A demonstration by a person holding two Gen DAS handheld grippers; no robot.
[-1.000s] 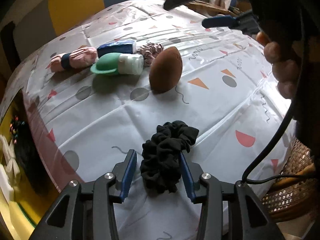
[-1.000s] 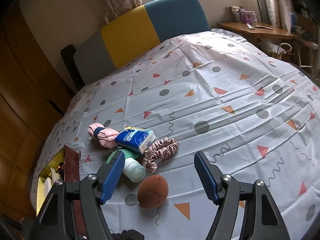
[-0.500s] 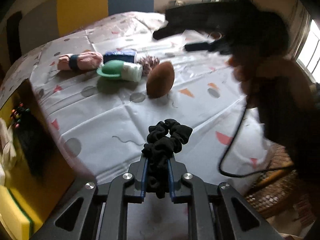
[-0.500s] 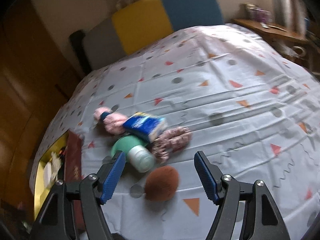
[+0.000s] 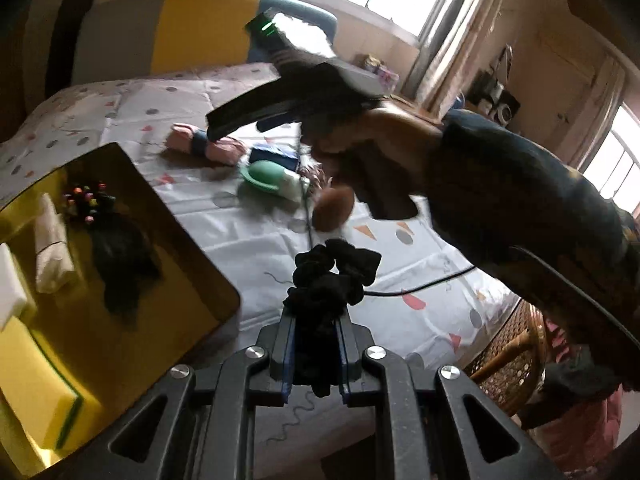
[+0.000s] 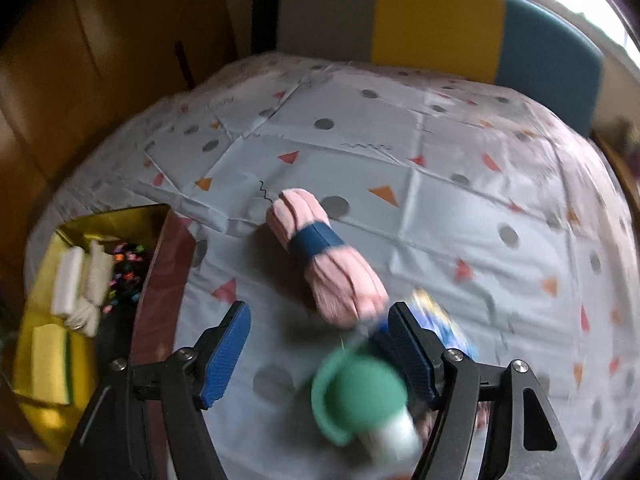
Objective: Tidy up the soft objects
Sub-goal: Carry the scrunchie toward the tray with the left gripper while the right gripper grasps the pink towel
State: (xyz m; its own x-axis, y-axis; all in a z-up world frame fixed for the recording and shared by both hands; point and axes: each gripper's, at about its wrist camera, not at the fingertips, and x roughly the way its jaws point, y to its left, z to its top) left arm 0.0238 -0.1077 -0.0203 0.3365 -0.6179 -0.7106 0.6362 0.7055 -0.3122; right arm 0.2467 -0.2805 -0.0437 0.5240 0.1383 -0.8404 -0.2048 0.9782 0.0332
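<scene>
My left gripper (image 5: 314, 354) is shut on a black scrunchie (image 5: 334, 276) and holds it lifted above the bed, right of an open yellow box (image 5: 120, 344). My right gripper (image 6: 320, 344) is open and empty, low over a green-capped bottle (image 6: 360, 396) and close to a pink cloth roll with a blue band (image 6: 324, 256). A blue tissue pack (image 6: 444, 320) lies behind its right finger. In the left wrist view the pink roll (image 5: 200, 144), the bottle (image 5: 268, 176) and a brown sponge egg (image 5: 332, 208) lie on the patterned sheet, partly hidden by the right hand.
The yellow box (image 6: 48, 344) holds a black item, white folded cloths, colourful beads and a yellow sponge. A grey, yellow and blue headboard (image 6: 436, 20) stands behind the bed. A wicker chair (image 5: 508, 360) stands at the bed's right edge. A cable (image 5: 420, 286) trails across.
My left gripper shut on the black scrunchie, lifted it and swung towards the yellow box. My right gripper moved down and left, close over the bottle and pink roll.
</scene>
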